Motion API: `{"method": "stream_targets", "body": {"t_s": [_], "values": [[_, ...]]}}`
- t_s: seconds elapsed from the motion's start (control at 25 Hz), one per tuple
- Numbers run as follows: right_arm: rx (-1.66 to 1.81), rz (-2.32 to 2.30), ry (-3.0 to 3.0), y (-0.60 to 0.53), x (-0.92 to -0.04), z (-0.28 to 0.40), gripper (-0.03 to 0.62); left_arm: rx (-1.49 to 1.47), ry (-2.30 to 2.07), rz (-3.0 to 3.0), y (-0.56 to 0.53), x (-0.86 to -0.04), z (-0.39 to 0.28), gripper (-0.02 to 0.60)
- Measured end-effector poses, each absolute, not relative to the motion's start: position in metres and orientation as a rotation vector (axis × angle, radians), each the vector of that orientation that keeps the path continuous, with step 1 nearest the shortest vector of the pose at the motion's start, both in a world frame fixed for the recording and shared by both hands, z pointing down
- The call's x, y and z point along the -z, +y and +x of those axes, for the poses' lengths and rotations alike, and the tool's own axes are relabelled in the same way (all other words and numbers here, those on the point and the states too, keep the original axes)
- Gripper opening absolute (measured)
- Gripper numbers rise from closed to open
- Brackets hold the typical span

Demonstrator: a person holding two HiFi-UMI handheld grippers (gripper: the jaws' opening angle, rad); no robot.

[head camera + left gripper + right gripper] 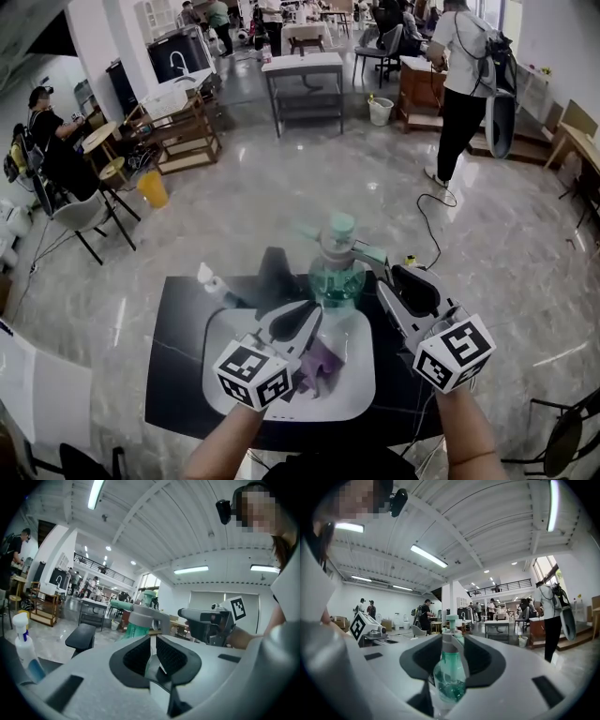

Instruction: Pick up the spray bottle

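- Already we seem to have the green spray bottle [336, 281] caught. It stands upright over the far rim of the white sink [358, 380], between our two grippers.
- Lifting it clear is what looks left. We cannot tell if it is off the sink yet.
- Our right gripper [451, 648] has its jaws pressed on the bottle's sides.
- Our left gripper [153, 644] has its jaws almost together, with just a thin slit, and grips nothing we can name.
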State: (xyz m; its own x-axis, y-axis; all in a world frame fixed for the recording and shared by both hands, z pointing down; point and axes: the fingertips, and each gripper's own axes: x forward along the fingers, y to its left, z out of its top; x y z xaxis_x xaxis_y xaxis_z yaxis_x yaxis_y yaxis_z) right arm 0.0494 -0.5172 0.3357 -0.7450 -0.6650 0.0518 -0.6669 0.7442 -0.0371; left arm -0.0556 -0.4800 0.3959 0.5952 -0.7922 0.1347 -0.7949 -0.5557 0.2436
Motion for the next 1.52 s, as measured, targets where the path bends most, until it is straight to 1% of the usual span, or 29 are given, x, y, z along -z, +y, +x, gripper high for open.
{"method": "stream_targets", "body": {"t_s": [0.04,0.08,0.16,0.36,0.48,0.64,0.92,1.24,1.36,1.44,1.52], "values": [[-0.077,1.088,-2.903,-0.522,-0.336,0.049,0.152,-0.008,-1.307,2.542,-0.485,-0.397,-0.057,0.009],[-0.071,1.069,-2.901,-0.527,-0.338,0.048,0.176,-0.004,-1.314,2.537,-0.49,-0.398,-0.058,0.009],[-0.049,1.036,-2.892,-0.537,-0.342,0.045,0.18,-0.001,-1.324,2.529,-0.497,-0.401,-0.059,0.01],[-0.043,0.939,-2.878,-0.557,-0.355,0.037,0.221,-0.016,-1.34,2.506,-0.508,-0.409,-0.059,0.01],[-0.08,0.877,-2.898,-0.567,-0.363,0.032,0.232,-0.033,-1.352,2.494,-0.515,-0.414,-0.061,0.01],[-0.129,0.773,-2.931,-0.573,-0.375,0.02,0.233,-0.057,-1.366,2.488,-0.526,-0.417,-0.067,0.011],[-0.104,0.598,-2.938,-0.576,-0.384,0.004,0.232,-0.02,-1.389,2.463,-0.541,-0.414,-0.075,0.011],[-0.129,0.544,-2.954,-0.584,-0.389,-0.001,0.23,-0.004,-1.392,2.445,-0.55,-0.418,-0.071,0.012],[-0.101,0.524,-2.954,-0.582,-0.39,-0.004,0.201,0.008,-1.396,2.441,-0.55,-0.417,-0.071,0.012],[-0.089,0.513,-2.961,-0.58,-0.39,-0.005,0.155,0.009,-1.395,2.441,-0.551,-0.418,-0.07,0.012],[-0.083,0.503,-2.963,-0.579,-0.391,-0.005,0.149,0.008,-1.393,2.441,-0.552,-0.419,-0.069,0.012]]}}
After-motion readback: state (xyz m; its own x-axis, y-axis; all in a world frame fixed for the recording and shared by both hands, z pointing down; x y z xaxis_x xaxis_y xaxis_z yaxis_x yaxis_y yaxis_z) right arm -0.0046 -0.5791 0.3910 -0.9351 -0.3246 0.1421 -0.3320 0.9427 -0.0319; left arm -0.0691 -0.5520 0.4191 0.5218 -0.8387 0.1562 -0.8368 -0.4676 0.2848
